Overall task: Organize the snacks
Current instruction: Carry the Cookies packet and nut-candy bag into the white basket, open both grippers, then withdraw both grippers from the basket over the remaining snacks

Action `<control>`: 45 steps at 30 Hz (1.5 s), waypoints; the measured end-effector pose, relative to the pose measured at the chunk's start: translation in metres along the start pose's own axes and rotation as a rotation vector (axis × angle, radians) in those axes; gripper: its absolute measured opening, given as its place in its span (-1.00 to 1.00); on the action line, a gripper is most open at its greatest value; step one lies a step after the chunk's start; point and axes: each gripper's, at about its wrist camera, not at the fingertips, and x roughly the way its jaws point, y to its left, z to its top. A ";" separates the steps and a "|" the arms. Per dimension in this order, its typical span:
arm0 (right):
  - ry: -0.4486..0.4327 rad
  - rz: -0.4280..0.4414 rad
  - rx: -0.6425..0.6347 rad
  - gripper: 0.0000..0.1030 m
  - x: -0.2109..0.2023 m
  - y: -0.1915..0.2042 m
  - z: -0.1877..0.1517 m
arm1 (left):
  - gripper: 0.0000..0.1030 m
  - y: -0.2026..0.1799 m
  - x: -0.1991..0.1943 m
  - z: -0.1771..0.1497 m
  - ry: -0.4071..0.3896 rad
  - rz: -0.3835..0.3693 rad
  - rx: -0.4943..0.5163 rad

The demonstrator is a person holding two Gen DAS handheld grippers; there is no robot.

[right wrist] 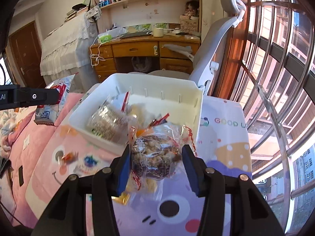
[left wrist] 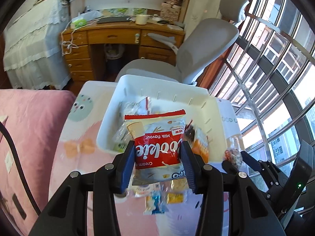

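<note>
My left gripper (left wrist: pixel 157 147) is shut on a red and white cookie packet (left wrist: pixel 157 137), held above the near edge of a white basket (left wrist: pixel 167 90). The basket holds several wrapped snacks. My right gripper (right wrist: pixel 157 151) is shut on a clear-wrapped brown pastry (right wrist: pixel 155 157), just in front of the basket (right wrist: pixel 157 90). In the left wrist view the right gripper (left wrist: pixel 235 157) shows at the lower right with its pastry (left wrist: pixel 232 154). In the right wrist view the left gripper (right wrist: pixel 53 97) shows at the far left with the cookie packet (right wrist: pixel 59 90).
The basket stands on a table with a cartoon cloth (right wrist: pixel 226 137). Loose small snacks (left wrist: pixel 157 198) lie on the cloth under my grippers, and a candy (right wrist: pixel 68 156) lies to the left. A grey office chair (left wrist: pixel 196 55) stands behind the table. A pink bed (left wrist: pixel 29 127) is left, window bars right.
</note>
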 end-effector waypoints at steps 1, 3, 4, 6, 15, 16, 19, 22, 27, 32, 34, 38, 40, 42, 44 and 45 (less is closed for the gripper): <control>-0.001 0.000 0.007 -0.02 0.004 -0.001 0.003 | -0.14 -0.001 0.006 0.005 0.006 -0.010 0.007; -0.004 0.000 0.021 -0.02 0.011 -0.002 0.008 | -0.14 -0.004 0.017 0.012 0.019 -0.023 0.022; -0.005 0.002 0.029 -0.02 0.016 -0.003 0.010 | -0.14 -0.005 0.023 0.015 0.028 -0.029 0.027; -0.006 0.008 0.041 -0.02 0.022 -0.004 0.013 | -0.14 -0.006 0.036 0.020 0.045 -0.045 0.032; 0.053 -0.025 0.121 0.09 0.057 -0.010 0.019 | 0.06 -0.013 0.085 0.023 0.142 -0.061 0.074; 0.059 -0.030 0.126 0.10 0.059 -0.011 0.019 | 0.11 -0.012 0.088 0.023 0.151 -0.066 0.065; 0.061 -0.033 0.140 0.15 0.059 -0.012 0.017 | 0.13 -0.007 0.091 0.023 0.169 -0.090 0.036; 0.069 -0.035 0.147 0.17 0.056 -0.011 0.015 | 0.13 -0.003 0.092 0.022 0.189 -0.073 0.030; 0.088 -0.016 0.172 0.18 0.049 -0.012 0.010 | 0.18 0.005 0.082 0.018 0.202 -0.061 -0.006; 0.089 0.012 0.204 0.18 0.032 -0.014 0.001 | 0.39 0.009 0.059 0.007 0.200 -0.039 -0.036; 0.090 0.023 0.215 0.18 0.025 -0.015 -0.002 | 0.39 0.011 0.048 0.001 0.191 -0.037 -0.050; 0.089 0.026 0.218 0.18 0.008 -0.017 -0.009 | 0.42 0.016 0.026 -0.015 0.176 -0.016 -0.072; 0.085 0.029 0.212 0.18 -0.001 -0.016 -0.013 | 0.42 0.019 0.014 -0.026 0.169 -0.001 -0.081; 0.086 0.042 0.217 0.19 -0.009 -0.016 -0.019 | 0.50 0.021 0.004 -0.039 0.169 0.013 -0.088; 0.090 0.053 0.223 0.19 -0.015 -0.016 -0.026 | 0.57 0.025 -0.004 -0.054 0.175 0.024 -0.106; 0.094 0.057 0.224 0.19 -0.017 -0.015 -0.029 | 0.57 0.026 -0.007 -0.060 0.176 0.028 -0.113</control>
